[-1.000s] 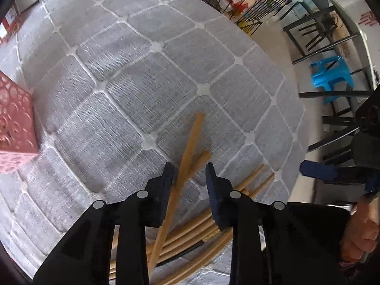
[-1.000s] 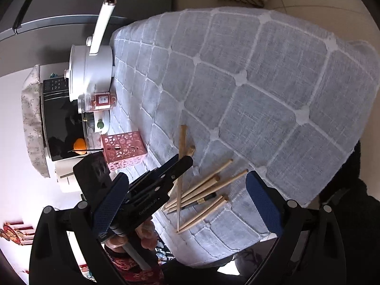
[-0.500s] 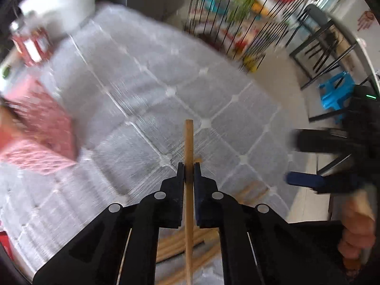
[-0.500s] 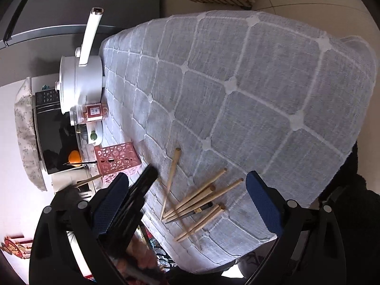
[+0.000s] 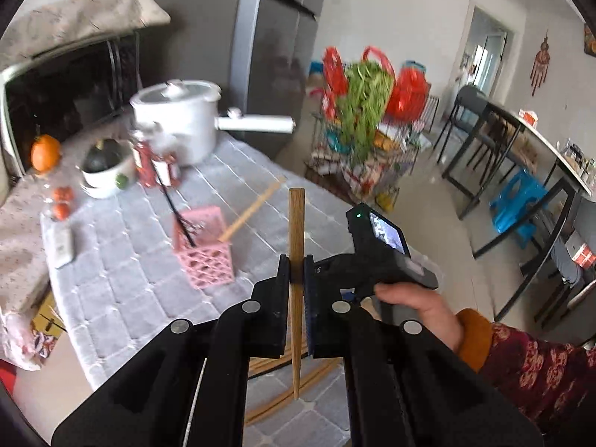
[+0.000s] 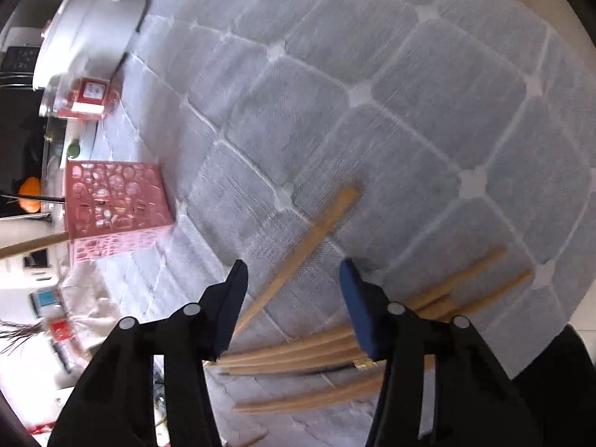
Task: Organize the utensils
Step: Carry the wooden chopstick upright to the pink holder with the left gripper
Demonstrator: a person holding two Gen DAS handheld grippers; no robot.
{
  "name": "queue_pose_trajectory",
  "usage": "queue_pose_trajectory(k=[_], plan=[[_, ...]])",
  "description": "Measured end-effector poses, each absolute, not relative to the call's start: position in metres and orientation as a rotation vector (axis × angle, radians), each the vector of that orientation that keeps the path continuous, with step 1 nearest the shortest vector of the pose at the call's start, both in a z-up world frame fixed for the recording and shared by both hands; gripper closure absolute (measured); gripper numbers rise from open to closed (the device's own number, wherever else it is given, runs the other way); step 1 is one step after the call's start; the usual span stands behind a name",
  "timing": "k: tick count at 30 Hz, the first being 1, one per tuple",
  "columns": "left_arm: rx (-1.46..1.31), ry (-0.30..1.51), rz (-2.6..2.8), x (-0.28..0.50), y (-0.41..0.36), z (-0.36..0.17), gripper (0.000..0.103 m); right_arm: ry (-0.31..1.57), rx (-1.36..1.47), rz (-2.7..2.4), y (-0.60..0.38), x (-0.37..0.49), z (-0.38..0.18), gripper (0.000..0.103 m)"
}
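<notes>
While left tongs (image 5: 297, 272) pinch a chopstick (image 5: 296, 231), right tongs (image 6: 294, 290) gape.

The tabletop (image 6: 409, 85) wears a grey checked cloth. On it: a pink holey plastic basket (image 6: 115, 201) at left, wooden chopsticks (image 6: 298, 354) lower middle, a white pot (image 6: 85, 26) upper left.

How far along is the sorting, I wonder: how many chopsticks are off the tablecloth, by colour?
Wooden chopsticks: 2, one in the pink holder, one in the left gripper
Black chopstick: 1, in the holder
Total: 3
</notes>
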State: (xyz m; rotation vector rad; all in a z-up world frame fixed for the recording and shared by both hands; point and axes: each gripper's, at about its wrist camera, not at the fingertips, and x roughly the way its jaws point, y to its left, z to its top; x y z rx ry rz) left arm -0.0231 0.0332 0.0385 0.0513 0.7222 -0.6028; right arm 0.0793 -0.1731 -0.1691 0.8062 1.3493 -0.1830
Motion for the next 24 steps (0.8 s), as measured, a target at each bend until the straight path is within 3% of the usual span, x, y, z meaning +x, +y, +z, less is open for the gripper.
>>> queue_pose_trajectory(k=[2, 4, 5, 14, 24], plan=[[0.042, 0.711, -0.590, -0.024, 0.041, 0.042, 0.097, 1.333, 0.765, -0.232, -0.168, 0.082, -0.167, 0.058], [0.038, 0.701, -0.573, -0.023, 0.047, 0.042, 0.097, 1.315, 0.699, -0.296, -0.162, 0.084, -0.163, 0.070], [0.028, 0.698, -0.563, -0.022, 0.052, 0.043, 0.097, 1.289, 0.674, -0.317, -0.160, 0.085, -0.164, 0.084], [-0.071, 0.629, -0.500, -0.032, 0.101, 0.066, 0.097, 1.145, 0.815, -0.283, -0.178, 0.055, -0.146, 0.091], [-0.170, 0.500, -0.425, -0.028, 0.110, 0.110, 0.097, 0.784, 0.650, -0.186, -0.213, 0.003, 0.032, 0.095]])
